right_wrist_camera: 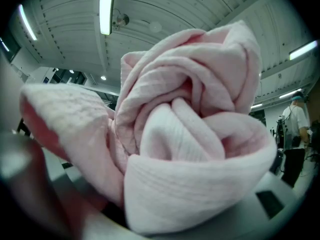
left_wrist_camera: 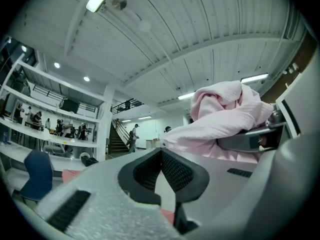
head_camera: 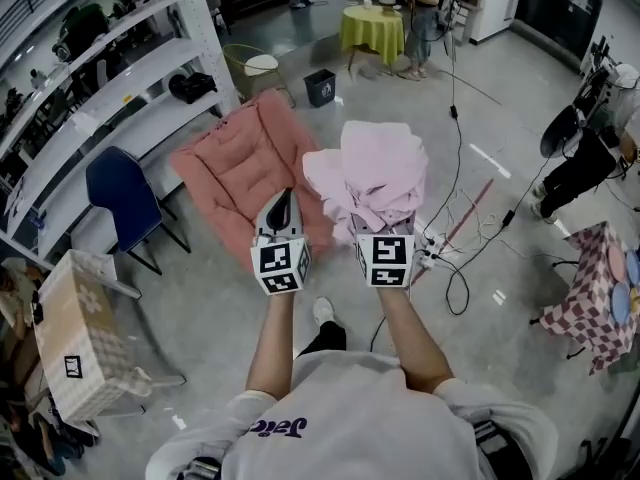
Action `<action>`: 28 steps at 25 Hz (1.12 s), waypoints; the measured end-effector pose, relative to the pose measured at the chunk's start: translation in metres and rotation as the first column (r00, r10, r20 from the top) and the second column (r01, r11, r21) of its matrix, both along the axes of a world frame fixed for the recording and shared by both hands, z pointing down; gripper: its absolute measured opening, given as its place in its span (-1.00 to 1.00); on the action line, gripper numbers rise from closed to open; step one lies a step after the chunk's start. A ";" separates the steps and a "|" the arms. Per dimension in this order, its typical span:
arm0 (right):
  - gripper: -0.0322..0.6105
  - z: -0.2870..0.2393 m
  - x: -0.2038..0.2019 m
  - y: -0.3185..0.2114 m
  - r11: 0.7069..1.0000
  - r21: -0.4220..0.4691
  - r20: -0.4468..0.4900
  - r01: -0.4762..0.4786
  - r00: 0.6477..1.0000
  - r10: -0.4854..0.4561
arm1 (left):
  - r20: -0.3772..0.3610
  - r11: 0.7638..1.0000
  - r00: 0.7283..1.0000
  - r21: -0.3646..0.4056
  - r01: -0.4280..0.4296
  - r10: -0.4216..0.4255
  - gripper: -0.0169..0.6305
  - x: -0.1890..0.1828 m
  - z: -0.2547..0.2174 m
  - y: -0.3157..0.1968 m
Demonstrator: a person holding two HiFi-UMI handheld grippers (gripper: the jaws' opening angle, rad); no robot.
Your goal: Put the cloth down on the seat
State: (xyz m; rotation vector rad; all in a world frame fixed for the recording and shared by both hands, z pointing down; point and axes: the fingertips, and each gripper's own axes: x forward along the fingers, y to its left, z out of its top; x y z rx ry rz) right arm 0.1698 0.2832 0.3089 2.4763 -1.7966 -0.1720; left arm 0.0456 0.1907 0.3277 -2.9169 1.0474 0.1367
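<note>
cloth [head_camera: 375, 183]: pink bundle clamped in right gripper [head_camera: 385, 240], jaws wide, raised beside seat [head_camera: 235, 163] | seat: salmon cushion on grey floor [head_camera: 200, 308] | left gripper [head_camera: 280, 208]: closed, empty | room: white shelving [head_camera: 110, 88], blue chair [head_camera: 120, 196] left

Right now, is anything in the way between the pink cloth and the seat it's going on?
Nothing visible does. The pink cloth sits bunched in the right tongs, beside the salmon seat, whose cushion looks bare. Only the left tongs, shut and empty, hover by the seat's near edge.
</note>
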 end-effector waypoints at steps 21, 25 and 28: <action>0.09 0.016 0.045 -0.259 0.997 -0.043 0.050 0.059 0.997 -0.057 | -0.024 0.995 0.999 -0.093 0.035 -0.037 -0.91 0.043 0.015 -0.261; 0.09 0.033 0.029 -0.292 0.986 -0.103 0.057 0.134 0.990 -0.129 | -0.010 0.987 0.995 -0.130 0.099 -0.101 -0.91 0.020 0.035 -0.283; 0.09 0.048 0.018 -0.313 0.967 -0.160 0.076 0.198 0.979 -0.188 | 0.006 0.975 0.988 -0.165 0.151 -0.153 -0.91 0.002 0.048 -0.293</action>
